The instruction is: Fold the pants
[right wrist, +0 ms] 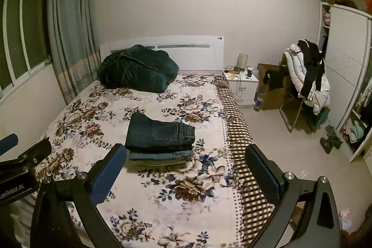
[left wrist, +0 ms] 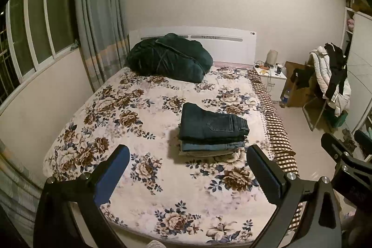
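The left gripper (left wrist: 187,169) hangs above the foot of the bed, its black, blue-padded fingers spread wide and empty. The right gripper (right wrist: 186,169) is beside it, likewise wide apart and empty. Beyond both, a stack of folded dark denim pants (left wrist: 212,129) rests on the floral bedspread (left wrist: 130,113), near its checked edge. A dark green bundled quilt (left wrist: 171,57) lies by the white headboard (left wrist: 227,45).

Dark blue jeans (left wrist: 212,123) top the stack; floral cream bedspread (left wrist: 144,122); dark green bundle (left wrist: 169,57); white headboard (left wrist: 227,45).
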`<action>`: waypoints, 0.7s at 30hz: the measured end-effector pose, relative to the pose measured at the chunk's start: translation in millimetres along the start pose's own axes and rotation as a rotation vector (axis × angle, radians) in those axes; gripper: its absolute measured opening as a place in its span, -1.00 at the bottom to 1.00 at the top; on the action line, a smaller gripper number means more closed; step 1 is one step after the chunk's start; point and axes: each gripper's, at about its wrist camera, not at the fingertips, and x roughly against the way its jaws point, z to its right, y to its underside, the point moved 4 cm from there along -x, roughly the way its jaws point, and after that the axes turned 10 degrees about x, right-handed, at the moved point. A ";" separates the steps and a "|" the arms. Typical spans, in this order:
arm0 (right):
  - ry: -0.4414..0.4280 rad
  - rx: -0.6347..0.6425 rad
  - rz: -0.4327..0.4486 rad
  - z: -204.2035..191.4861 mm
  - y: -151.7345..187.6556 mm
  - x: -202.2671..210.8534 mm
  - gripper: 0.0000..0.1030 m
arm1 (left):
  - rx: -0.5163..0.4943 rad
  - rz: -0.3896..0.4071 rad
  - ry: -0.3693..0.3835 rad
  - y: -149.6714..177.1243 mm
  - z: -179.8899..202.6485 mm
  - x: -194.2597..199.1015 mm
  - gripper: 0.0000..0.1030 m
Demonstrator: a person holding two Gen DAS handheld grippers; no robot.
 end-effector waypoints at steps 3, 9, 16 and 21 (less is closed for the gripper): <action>-0.004 0.002 -0.001 -0.6 -3.2 3.5 1.00 | 0.006 -0.012 0.006 -0.3 -1.3 2.0 1.00; -0.012 0.001 -0.006 -2.2 -3.8 7.0 1.00 | 0.008 -0.010 0.003 -2.1 -5.0 6.2 1.00; -0.032 0.005 -0.012 -2.5 -8.1 -1.0 1.00 | 0.010 -0.009 -0.002 -2.0 -9.6 10.6 1.00; -0.035 0.005 -0.004 -1.8 -13.7 -2.8 1.00 | 0.009 -0.012 0.000 -1.3 -10.7 11.1 1.00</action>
